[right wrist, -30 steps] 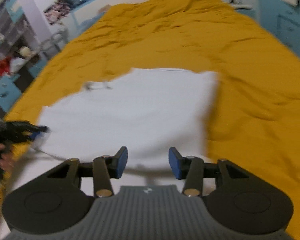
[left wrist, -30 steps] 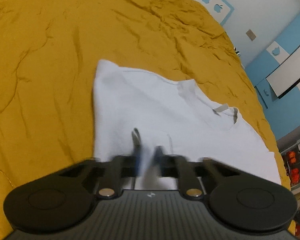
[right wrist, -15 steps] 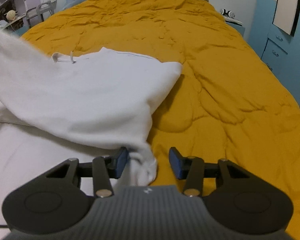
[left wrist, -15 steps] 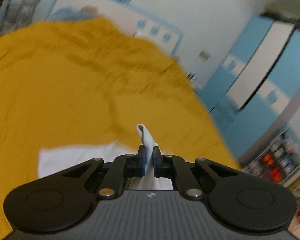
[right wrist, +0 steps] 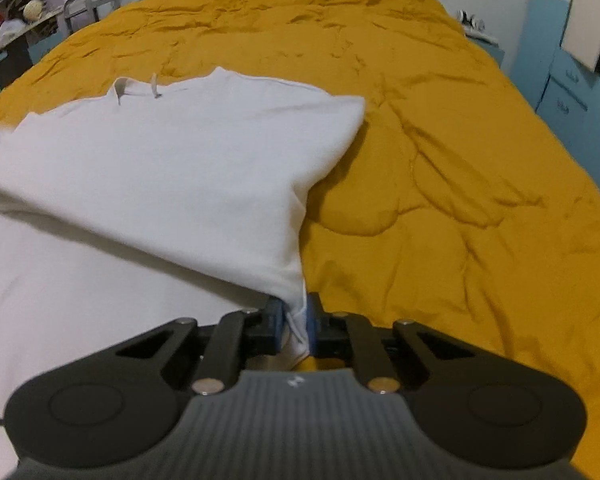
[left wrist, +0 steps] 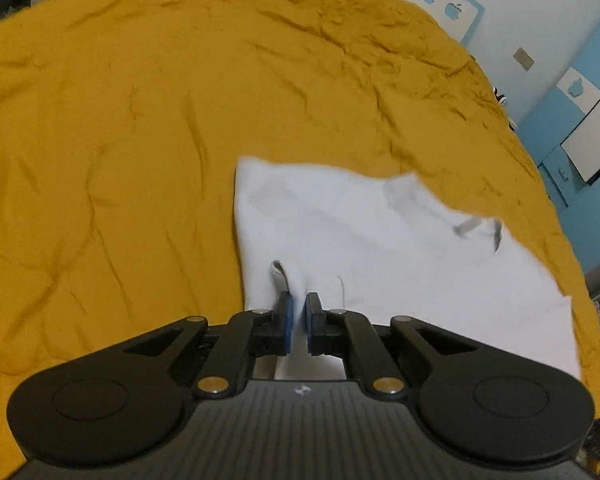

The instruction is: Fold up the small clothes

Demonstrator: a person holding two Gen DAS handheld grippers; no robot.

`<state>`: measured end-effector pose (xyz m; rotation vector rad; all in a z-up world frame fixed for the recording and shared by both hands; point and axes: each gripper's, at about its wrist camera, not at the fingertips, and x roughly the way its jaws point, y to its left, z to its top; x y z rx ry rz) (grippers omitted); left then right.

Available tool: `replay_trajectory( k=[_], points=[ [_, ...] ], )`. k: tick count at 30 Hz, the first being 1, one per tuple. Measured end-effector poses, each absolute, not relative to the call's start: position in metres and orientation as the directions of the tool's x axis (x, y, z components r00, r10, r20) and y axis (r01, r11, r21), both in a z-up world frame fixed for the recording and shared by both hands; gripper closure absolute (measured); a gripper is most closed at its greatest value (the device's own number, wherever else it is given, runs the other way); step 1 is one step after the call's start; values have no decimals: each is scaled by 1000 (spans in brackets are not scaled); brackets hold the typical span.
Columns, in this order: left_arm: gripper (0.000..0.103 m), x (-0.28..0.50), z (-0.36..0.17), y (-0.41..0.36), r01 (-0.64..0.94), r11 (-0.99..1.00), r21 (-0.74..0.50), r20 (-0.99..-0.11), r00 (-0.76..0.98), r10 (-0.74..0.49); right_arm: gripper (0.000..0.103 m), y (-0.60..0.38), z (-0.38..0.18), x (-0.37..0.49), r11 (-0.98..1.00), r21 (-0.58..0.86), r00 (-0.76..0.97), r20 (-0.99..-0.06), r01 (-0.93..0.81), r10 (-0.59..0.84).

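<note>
White t-shirt (right wrist: 172, 168) spread on mustard quilt (right wrist: 440, 208), part-folded. L gripper (left wrist: 297, 314) clamped on shirt edge; R gripper (right wrist: 294, 322) clamped on corner.

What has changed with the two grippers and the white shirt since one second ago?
The right gripper, open before, has shut on the white shirt at its edge. The shirt's side now lies folded over. The left gripper still pinches the shirt. The yellow quilt is unchanged.

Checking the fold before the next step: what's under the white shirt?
The yellow quilt lies around the shirt and runs beneath it. A folded-over layer rests on a lower white layer. Anything else underneath is covered.
</note>
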<state>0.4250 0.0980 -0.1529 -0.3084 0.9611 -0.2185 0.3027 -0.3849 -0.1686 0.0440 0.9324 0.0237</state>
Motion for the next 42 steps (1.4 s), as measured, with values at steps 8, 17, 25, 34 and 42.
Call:
replay_trajectory(
  k=[8,17,25,34,42],
  points=[
    [82,423,-159,88,80,955,-284,-777,564,-278,93,-395,-136,286,995,100,570,-818,11,76],
    [76,404,-135,97,113,958,-263,-721,637,-273,95,-383,-116,342,980,199,669,-731,16,138],
    [76,414,-180,95,77,974,-213,-794,567,-218,103,-401,-183,374,976,194,578,-810,98,103],
    [76,382,-124,100,172,975,-139,-761,612,-216,101,-395,-121,335,986,163,618,-780,48,99],
    [75,308,-29,96,352,935,-36,-690,669,-278,101,-373,-26,247,987,100,687,-709,-125,159]
  ],
)
